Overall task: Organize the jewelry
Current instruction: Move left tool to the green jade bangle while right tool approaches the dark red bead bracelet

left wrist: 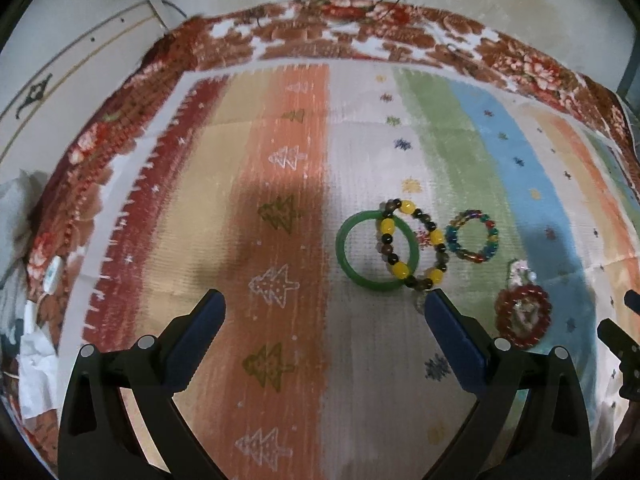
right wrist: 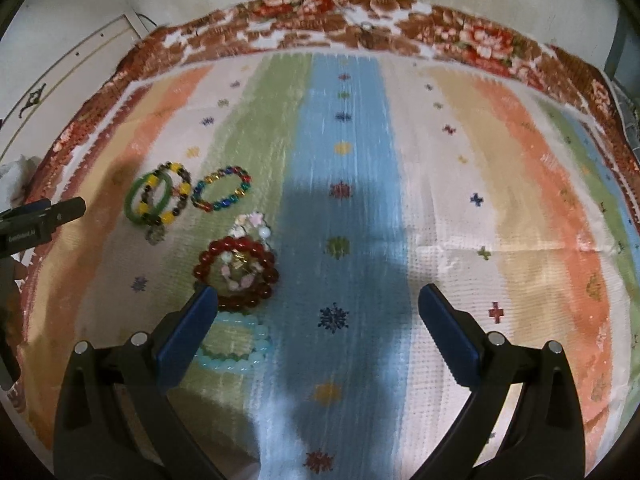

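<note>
Several bracelets lie on a striped cloth (left wrist: 280, 140). A green bangle (left wrist: 352, 268) lies under a yellow-and-dark bead bracelet (left wrist: 400, 268), with a multicoloured bead bracelet (left wrist: 474, 236) to its right and a dark red bead bracelet (left wrist: 522, 318) nearer. My left gripper (left wrist: 326, 300) hangs open just short of the bangle, holding nothing. In the right wrist view the same green bangle (right wrist: 134, 204), yellow bead bracelet (right wrist: 178, 192), multicoloured bracelet (right wrist: 220, 189) and red bracelet (right wrist: 236, 272) with pale pink beads inside lie left of centre. A pale blue bead bracelet (right wrist: 240, 354) sits partly behind the left finger of my open right gripper (right wrist: 318, 300).
The cloth (right wrist: 440, 160) has a red floral border (left wrist: 340, 32) and ends at a pale wall behind. White crumpled material (left wrist: 24, 208) lies off the left edge. The left gripper's tip (right wrist: 60, 210) shows at the left of the right wrist view.
</note>
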Demonstrator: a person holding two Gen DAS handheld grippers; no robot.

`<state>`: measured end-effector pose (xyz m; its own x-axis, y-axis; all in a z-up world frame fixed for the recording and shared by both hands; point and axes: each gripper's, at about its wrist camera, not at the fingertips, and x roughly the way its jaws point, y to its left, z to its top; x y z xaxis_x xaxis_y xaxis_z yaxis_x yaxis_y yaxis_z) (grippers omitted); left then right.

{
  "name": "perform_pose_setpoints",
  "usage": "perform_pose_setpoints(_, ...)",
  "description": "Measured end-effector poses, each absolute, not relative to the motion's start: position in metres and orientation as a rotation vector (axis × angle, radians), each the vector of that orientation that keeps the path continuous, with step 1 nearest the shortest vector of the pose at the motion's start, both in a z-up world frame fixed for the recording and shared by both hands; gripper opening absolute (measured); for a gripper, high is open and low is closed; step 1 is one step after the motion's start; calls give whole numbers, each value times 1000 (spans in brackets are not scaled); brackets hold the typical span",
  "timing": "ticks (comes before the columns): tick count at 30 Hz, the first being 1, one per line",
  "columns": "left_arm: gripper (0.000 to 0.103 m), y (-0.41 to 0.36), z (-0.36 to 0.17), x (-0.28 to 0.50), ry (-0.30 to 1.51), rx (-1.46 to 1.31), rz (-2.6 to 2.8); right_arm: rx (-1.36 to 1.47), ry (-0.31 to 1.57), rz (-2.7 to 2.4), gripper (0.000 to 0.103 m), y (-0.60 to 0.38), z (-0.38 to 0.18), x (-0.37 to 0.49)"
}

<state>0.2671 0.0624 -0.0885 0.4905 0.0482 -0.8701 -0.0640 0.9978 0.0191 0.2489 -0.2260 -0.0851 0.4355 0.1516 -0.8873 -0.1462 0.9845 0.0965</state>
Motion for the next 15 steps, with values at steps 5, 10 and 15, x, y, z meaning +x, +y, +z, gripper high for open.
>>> perform_pose_setpoints(5, 97, 80, -118, 289, 1136, -71, 82, 1, 1164, 193, 98, -221, -101, 266)
perform_pose_setpoints(10, 87, 90, -131, 303, 1166, -114, 83, 7, 1225, 190, 90, -218, -117, 278)
perform_pose_setpoints(15, 79, 91, -140, 315, 1183, -131, 59, 12, 1260, 180, 88, -216, -130, 288)
